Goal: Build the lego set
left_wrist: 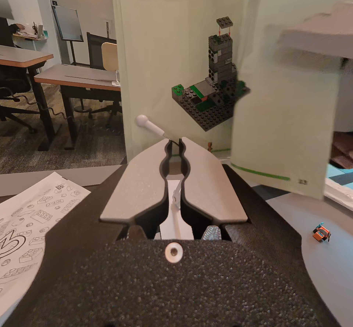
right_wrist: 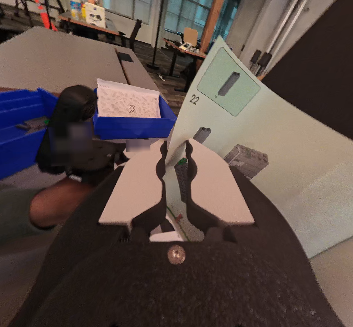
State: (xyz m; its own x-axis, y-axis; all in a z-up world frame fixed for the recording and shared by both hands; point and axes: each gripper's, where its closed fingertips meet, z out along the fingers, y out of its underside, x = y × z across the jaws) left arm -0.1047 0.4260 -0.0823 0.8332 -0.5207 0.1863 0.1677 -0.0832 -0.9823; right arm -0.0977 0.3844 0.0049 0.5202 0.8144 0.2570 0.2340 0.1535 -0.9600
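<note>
Left gripper (left_wrist: 175, 142): jaws nearly pressed together, a thin slit between the tips. A white-handled tool (left_wrist: 150, 126) pokes out beyond the tips toward 11 o'clock; cannot tell whether it is pinched.

Right gripper (right_wrist: 176, 144): jaws a little spread, the lower edge of an instruction booklet page (right_wrist: 267, 145) lying in the gap; contact cannot be told.

Judgement: the page is light, limp and curls, so it would tear or crease if pulled hard. Take it near a corner, at the edge.

On the desk (left_wrist: 286, 222), a small orange piece (left_wrist: 321, 232) at 4 o'clock and a printed paper bag (left_wrist: 28, 222) at 8 o'clock. Farther off, blue bins (right_wrist: 133, 124) at 10 o'clock hold another parts bag (right_wrist: 128, 102). No assembled model in view.
</note>
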